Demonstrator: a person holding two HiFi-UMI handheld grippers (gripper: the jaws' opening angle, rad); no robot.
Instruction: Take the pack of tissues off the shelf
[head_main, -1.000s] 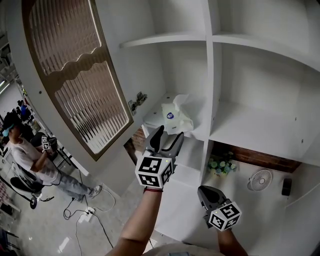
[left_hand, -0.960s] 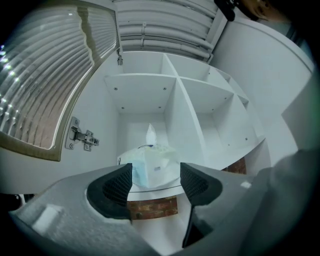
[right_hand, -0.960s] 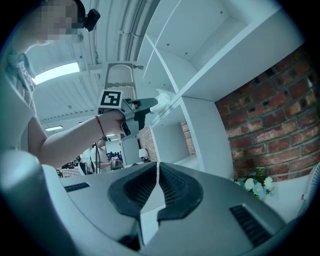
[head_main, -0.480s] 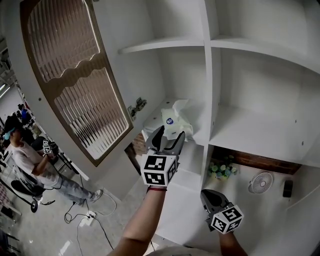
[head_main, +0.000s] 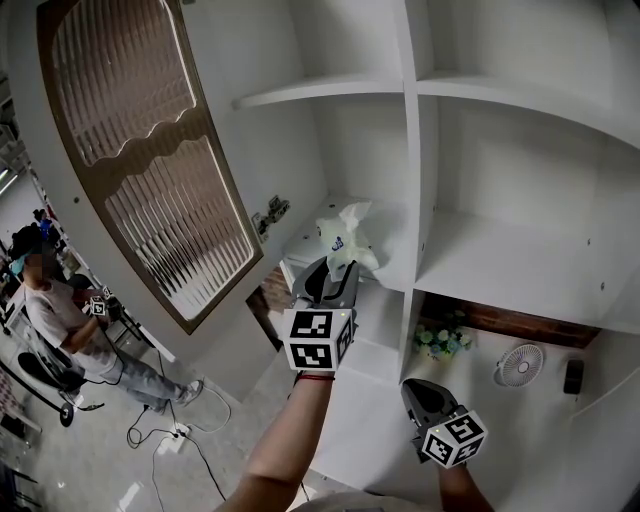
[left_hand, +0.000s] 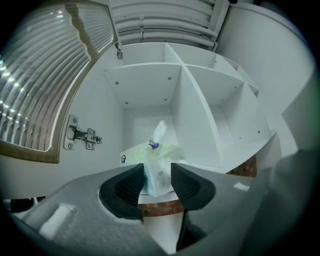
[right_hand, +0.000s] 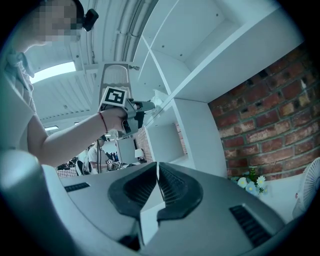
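Soft white plastic pack of tissues (left_hand: 161, 152) stands upright at the white shelf (head_main: 395, 258) edge, dead ahead of the left gripper (left_hand: 157, 174). Its jaws have just been closing and now pinch the pack between them. Right gripper (right_hand: 156, 175) is closed on nothing, lower and well apart.

No lettering is legible anywhere in the scene. A small blue emblem on the pack of tissues (head_main: 346, 228) is too small to read. The marker cubes on the left gripper (head_main: 333, 272) and right gripper (head_main: 416, 390) carry only black-and-white square patterns.

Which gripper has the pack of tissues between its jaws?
The left gripper: its jaws have just been closing and now pinch the pack of tissues. The right gripper, lower down, is shut on nothing.
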